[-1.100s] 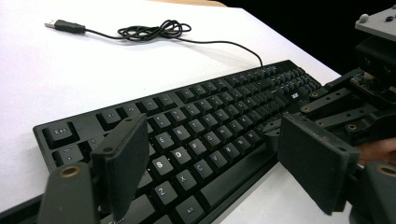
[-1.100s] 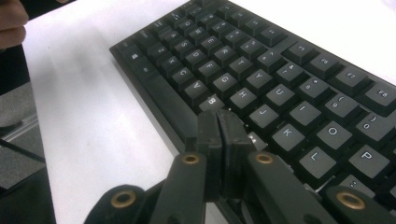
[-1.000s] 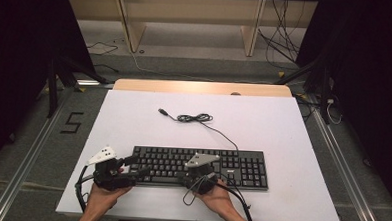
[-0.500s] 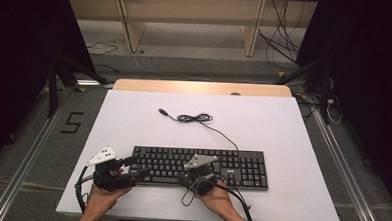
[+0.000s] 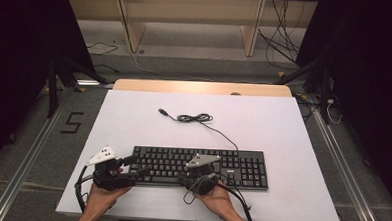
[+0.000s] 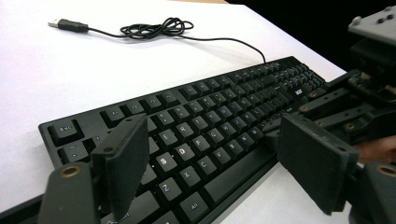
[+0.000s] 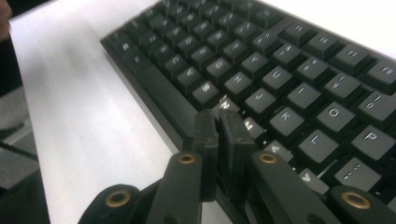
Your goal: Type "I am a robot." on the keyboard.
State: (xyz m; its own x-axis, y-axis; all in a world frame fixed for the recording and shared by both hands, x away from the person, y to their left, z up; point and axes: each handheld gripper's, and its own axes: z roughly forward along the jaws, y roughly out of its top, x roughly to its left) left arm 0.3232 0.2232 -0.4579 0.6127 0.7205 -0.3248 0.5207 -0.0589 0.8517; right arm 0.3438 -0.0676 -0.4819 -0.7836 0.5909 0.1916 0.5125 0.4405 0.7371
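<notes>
A black keyboard [image 5: 241, 167] [image 6: 210, 116] [image 7: 299, 60] lies along the front of the white table [image 5: 283, 129]. Its thin cable [image 5: 196, 118] [image 6: 154, 29] is coiled behind it and ends in a loose USB plug [image 5: 162, 111]. My left gripper [image 5: 135, 166] [image 6: 212, 140] is open, its jaws straddling the keyboard's left end just above the keys. My right gripper [image 5: 183, 177] [image 7: 218, 114] has its jaws nearly together after just opening a sliver, with nothing between them. Its tips sit over the bottom letter row, by the N key.
A wooden strip [image 5: 200, 87] borders the table's far edge. Beyond it, on the floor, are shelf legs and loose cables [image 5: 281, 49]. The table's front edge lies close under both hands.
Both hands stay where they were. No movement of the keyboard or its cable is visible.
</notes>
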